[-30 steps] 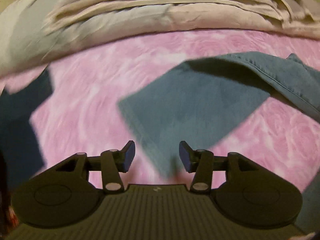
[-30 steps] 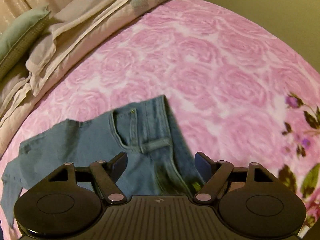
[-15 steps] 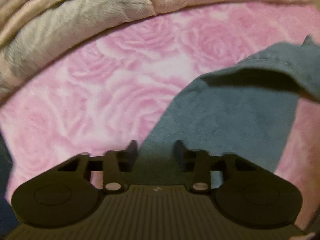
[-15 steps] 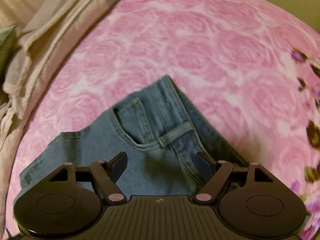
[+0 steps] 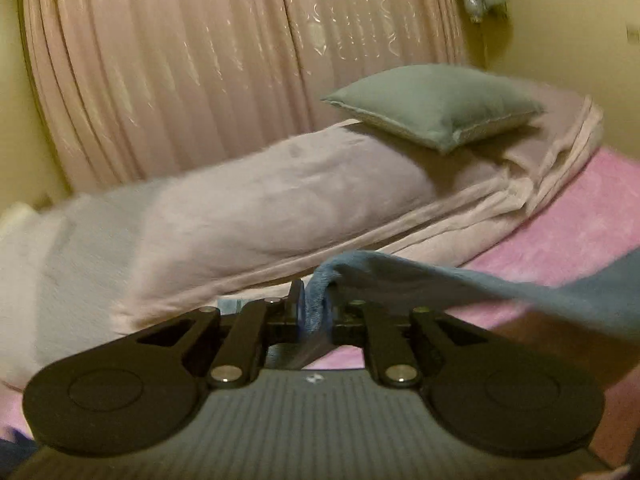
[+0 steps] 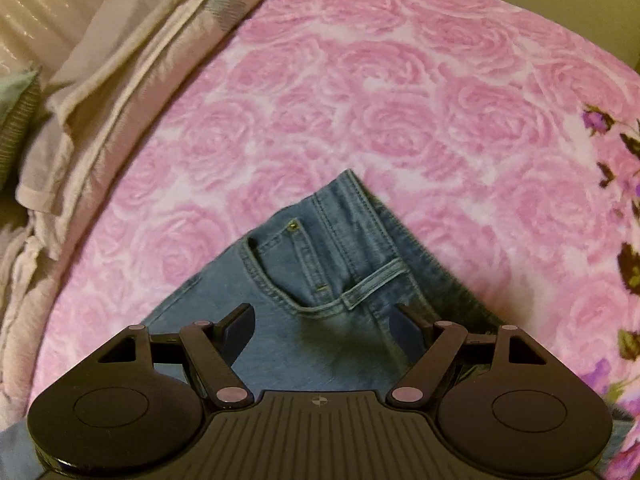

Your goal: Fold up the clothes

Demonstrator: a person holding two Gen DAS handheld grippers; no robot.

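Observation:
Blue denim jeans (image 6: 320,280) lie on the pink rose-patterned bedspread (image 6: 400,100). The right wrist view shows the waistband corner, front pocket and belt loop. My right gripper (image 6: 324,324) is open just above the pocket area, one finger on each side, holding nothing. My left gripper (image 5: 314,308) is shut on a bunched edge of the jeans (image 5: 480,284), which is lifted off the bed and stretches away to the right.
A folded beige blanket (image 5: 260,208) with a grey-green pillow (image 5: 436,108) on it lies along the far side of the bed, with pink curtains (image 5: 200,60) behind. The blanket also shows at the upper left in the right wrist view (image 6: 120,52).
My left gripper closed on the jeans' edge and lifted it, its view tilting up from the bedspread to the blanket and curtains. My right gripper moved slightly lower over the pocket and stayed open.

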